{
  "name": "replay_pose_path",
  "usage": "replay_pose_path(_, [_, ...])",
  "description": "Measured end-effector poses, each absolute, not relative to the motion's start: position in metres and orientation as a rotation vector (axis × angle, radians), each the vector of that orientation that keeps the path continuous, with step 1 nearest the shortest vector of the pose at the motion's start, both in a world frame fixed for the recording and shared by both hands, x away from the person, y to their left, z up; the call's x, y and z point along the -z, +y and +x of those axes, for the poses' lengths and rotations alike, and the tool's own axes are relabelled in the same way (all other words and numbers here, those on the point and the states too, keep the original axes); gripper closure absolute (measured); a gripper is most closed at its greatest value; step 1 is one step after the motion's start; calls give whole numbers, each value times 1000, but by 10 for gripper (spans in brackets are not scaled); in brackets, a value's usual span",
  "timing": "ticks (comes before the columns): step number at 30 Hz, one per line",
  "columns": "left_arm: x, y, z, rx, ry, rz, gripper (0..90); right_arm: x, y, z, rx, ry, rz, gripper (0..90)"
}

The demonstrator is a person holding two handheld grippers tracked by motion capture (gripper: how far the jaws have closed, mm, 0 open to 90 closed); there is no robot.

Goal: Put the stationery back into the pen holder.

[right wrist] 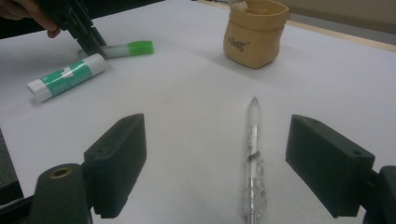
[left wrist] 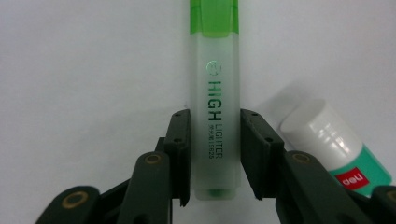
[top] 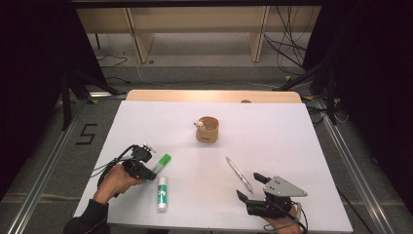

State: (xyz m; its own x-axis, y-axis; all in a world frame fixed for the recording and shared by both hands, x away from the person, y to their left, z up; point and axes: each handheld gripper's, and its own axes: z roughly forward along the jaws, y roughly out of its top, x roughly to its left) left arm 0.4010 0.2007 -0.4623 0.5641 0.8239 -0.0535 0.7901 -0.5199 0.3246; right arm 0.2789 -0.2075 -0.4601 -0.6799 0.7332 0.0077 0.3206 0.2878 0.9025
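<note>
A green-capped highlighter (top: 161,162) (left wrist: 215,107) (right wrist: 126,48) lies on the white table (top: 272,141). My left gripper (top: 148,168) (left wrist: 215,140) is shut on its clear barrel near the tail, a pad pressed against each side. Just right of it lies a white and green glue stick (top: 161,193) (left wrist: 336,140) (right wrist: 65,77). At the table's near right my right gripper (top: 248,185) (right wrist: 217,158) stands open and low. A clear pen (top: 238,174) (right wrist: 252,154) lies on the table between its wide jaws, untouched.
A tan holder (top: 208,130) (right wrist: 254,32) stands mid-table with a small white thing (top: 198,124) poking from its rim. The table's wooden far edge (top: 214,95) borders the floor. Wooden shelving (top: 195,29) and cables lie beyond.
</note>
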Motion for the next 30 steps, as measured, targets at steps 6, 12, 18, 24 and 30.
replay_pose_path(6, [451,208,403,-234,1294,2362,659,460,-208,279,-1368,2150,951,213])
replay_pose_path(12, [440,204,399,-367,1177,2187,659,460,-208,279,-1375,2149,951,213])
replay_pose_path(18, [435,192,391,-392,1064,2072,658,460,-209,280,-1386,2149,959,212])
replay_pose_path(24, [434,181,385,-364,980,1985,658,460,-206,281,-1428,2149,977,213])
replay_pose_path(30, [437,170,379,-391,938,1981,658,455,-204,288,-1530,2135,1042,211])
